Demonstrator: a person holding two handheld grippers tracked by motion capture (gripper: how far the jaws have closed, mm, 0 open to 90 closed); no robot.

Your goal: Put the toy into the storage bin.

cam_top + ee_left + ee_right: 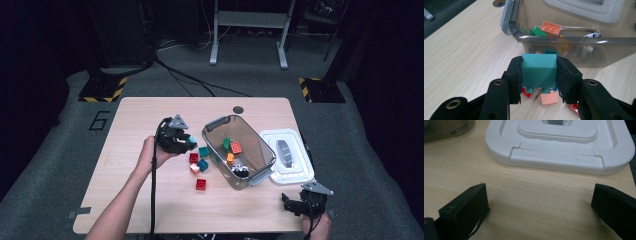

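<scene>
Left gripper view: your left gripper (539,75) is pinching a teal block (539,70) beside the bin (574,41); your right gripper (537,205) is resting spread over the table (536,192).

One overhead cam plus two riding on the grippers.

High view looks forward and down over the whole table (150,210) from the person's side. Left gripper view sits low and close, facing the clear bin (574,41), which the high view has too (239,150). Right gripper view skims the tabletop toward the white lid (559,147), also seen from above (290,155).
</scene>
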